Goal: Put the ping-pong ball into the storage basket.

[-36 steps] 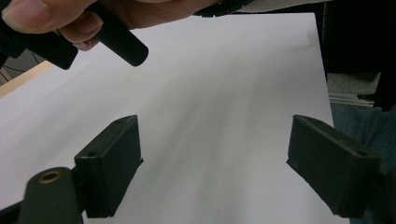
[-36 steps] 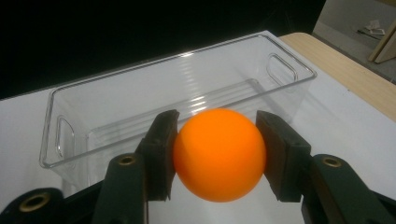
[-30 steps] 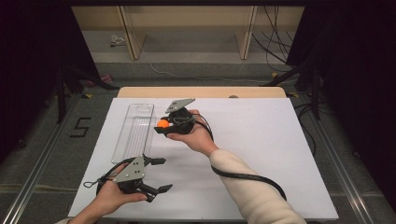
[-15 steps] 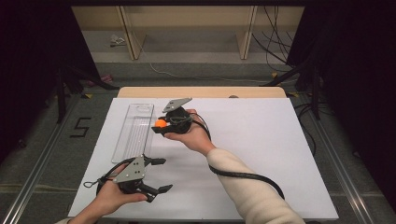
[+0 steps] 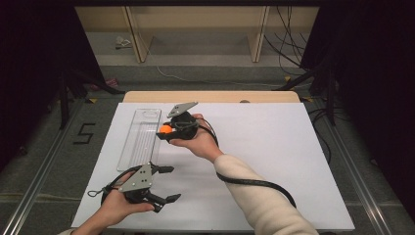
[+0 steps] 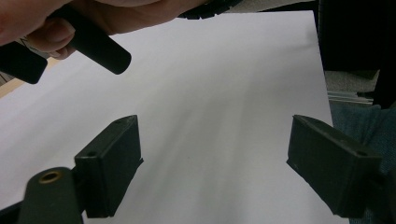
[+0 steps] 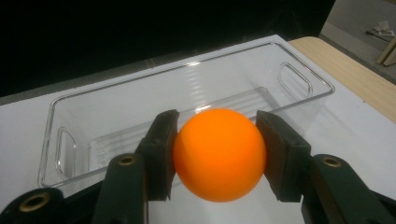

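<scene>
Orange against the white sheet, the small smooth round ball [image 5: 166, 129] sat clamped in the right tool [image 5: 165, 132] in the high view, held just at the near long wall of the clear rectangular plastic tray [image 5: 140, 138]. That tray lay on the white-covered bench [image 5: 274, 147], and nothing could be seen lying in it. The left tool [image 5: 166, 183] hovered nearer the person than the tray, its jaws spread and grasping nothing.

In the left gripper view, the left tool [image 6: 212, 172] stood wide apart over bare white bench [image 6: 219, 93], nothing between its jaws; the tray lay outside this picture.

In the right gripper view, the orange ball [image 7: 219, 154] was pinched across its widest part by the right tool [image 7: 218, 156], one pad on each side. It looked light, hollow and hard-shelled, so I judged a gentle squeeze enough; its glossy curve would likely slip if gripped off-centre, and it would roll or bounce once released. Beyond it the clear tray [image 7: 299, 100] stood open, with ribbed floor, a handle cut-out at each end, and no contents visible.
</scene>
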`<state>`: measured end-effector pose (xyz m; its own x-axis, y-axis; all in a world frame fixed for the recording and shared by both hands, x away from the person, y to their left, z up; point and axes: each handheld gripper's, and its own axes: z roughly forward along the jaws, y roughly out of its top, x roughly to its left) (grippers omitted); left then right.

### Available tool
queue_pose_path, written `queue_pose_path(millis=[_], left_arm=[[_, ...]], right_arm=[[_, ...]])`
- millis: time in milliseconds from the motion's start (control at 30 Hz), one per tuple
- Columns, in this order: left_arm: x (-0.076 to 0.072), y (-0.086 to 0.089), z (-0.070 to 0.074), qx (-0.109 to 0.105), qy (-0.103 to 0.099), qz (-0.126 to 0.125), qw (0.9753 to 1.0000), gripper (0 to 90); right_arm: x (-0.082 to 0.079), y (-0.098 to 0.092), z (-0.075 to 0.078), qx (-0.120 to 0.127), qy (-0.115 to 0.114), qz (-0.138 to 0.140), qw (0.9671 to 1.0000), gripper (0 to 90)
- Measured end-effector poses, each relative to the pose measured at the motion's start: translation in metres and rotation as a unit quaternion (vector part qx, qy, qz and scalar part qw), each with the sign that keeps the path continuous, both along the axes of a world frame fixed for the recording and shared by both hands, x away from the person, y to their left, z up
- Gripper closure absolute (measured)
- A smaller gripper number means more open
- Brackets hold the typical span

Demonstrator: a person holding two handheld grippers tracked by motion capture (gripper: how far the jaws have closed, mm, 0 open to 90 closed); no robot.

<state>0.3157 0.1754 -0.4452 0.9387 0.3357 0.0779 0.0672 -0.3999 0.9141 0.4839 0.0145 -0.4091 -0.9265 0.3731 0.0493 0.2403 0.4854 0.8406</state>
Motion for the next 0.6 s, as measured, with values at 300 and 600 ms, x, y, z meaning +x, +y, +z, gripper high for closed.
queue_pose_path(millis=[300, 600], left_arm=[[0.000, 0.000, 0.000, 0.003, -0.002, -0.003, 1.0000, 16.9], [0.000, 0.000, 0.000, 0.005, -0.003, -0.006, 1.0000, 16.9]], right_arm=[[0.000, 0.006, 0.001, -0.001, -0.001, 0.005, 1.0000, 51.3], [0.002, 0.012, 0.000, -0.004, 0.000, 0.009, 0.9999, 51.3]])
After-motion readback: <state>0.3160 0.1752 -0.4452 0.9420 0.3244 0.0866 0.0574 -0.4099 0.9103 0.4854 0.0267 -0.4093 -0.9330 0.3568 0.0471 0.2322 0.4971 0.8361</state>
